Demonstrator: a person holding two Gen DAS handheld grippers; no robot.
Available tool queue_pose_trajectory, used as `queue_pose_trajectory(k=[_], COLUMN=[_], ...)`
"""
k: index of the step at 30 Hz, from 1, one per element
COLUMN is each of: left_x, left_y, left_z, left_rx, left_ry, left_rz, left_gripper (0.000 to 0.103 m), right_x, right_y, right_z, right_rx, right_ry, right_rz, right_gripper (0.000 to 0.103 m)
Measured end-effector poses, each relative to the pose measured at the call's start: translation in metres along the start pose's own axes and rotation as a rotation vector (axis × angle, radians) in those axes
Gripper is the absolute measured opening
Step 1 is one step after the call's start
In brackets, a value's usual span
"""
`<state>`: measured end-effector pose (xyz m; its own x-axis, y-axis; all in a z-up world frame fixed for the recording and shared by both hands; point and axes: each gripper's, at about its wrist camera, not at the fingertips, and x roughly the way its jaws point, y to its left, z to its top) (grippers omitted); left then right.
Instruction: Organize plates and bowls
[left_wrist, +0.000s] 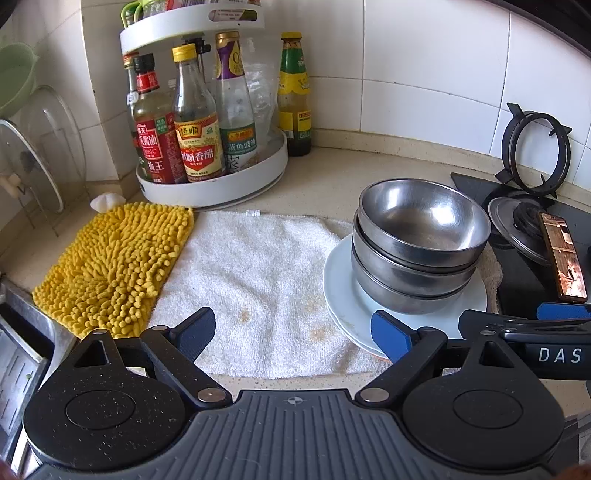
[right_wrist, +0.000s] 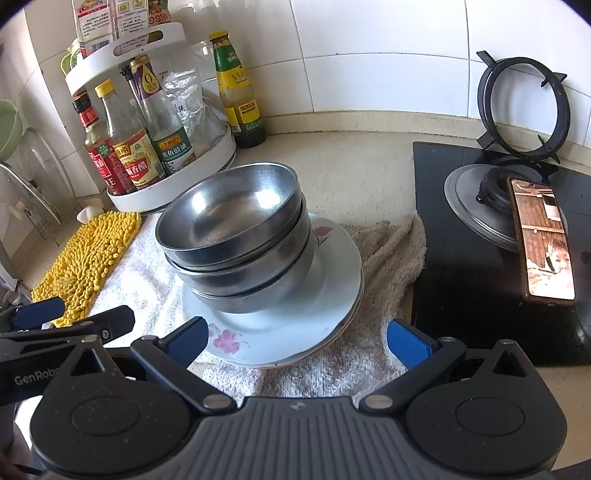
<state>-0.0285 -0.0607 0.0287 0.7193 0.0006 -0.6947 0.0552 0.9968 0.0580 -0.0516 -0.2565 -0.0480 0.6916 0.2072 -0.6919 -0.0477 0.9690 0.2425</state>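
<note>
Three steel bowls (right_wrist: 236, 236) sat nested in a stack on a small pile of white plates (right_wrist: 332, 295), the top plate printed with pink flowers. The plates rested partly on a white towel (left_wrist: 258, 273) and partly on a beige towel (right_wrist: 388, 251), just beside the black stove top (right_wrist: 480, 295).

The left gripper (left_wrist: 293, 334) hovered over the white towel with its jaws spread wide and nothing between them; its right blue pad seemed to lie just at the plates' near rim, though I could not tell whether it touched. The right gripper (right_wrist: 301, 341) hung in front of the plates, jaws likewise released, its two blue pads standing to either side of the near rim without pressing on it.

A yellow chenille mat (left_wrist: 110, 269) lay to the left of the white towel. Behind it stood a white round rack (left_wrist: 214, 184) of sauce bottles, and a phone (right_wrist: 541, 240) leaned on the burner.
</note>
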Motion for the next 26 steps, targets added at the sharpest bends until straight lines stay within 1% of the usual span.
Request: queue_pose_trajectory(k=[2, 10, 14, 15, 18, 21, 22, 24, 26], left_x=[0.001, 0.0, -0.004, -0.005, -0.008, -0.005, -0.005, -0.005, -0.007], left_y=[0.0, 0.0, -0.001, -0.001, 0.0, 0.003, 0.003, -0.001, -0.003], left_z=[0.0, -0.001, 0.0, 0.0, 0.001, 0.003, 0.003, 0.003, 0.003], left_rx=[-0.004, 0.004, 0.007, 0.011, 0.004, -0.018, -0.018, 0.0, 0.015], left_ry=[0.011, -0.009, -0.035, -0.046, -0.063, -0.041, -0.038, -0.039, -0.06], left_rz=[-0.002, -0.022, 0.01, 0.013, -0.013, -0.068, -0.076, -0.063, -0.051], left_gripper=[0.095, 0.094, 0.103, 0.103, 0.103, 0.103, 0.103, 0.103, 0.103], right_x=[0.0, -0.002, -0.006, -0.007, -0.011, -0.016, -0.016, -0.017, -0.017], right_y=[0.0, -0.003, -0.007, -0.007, -0.01, -0.012, -0.012, -0.011, -0.011], right_z=[-0.001, -0.002, -0.002, -0.002, -0.002, -0.001, -0.001, 0.0, 0.0], right_rx=[0.001, 0.012, 0.023, 0.028, 0.046, 0.053, 0.053, 0.05, 0.055], right_ry=[0.003, -0.01, -0.023, -0.027, -0.04, -0.05, -0.05, -0.052, -0.052], right_rz=[0.003, 0.022, 0.038, 0.042, 0.055, 0.062, 0.063, 0.061, 0.064], right_gripper=[0.103, 0.103, 0.103, 0.103, 0.103, 0.103, 0.103, 0.103, 0.103])
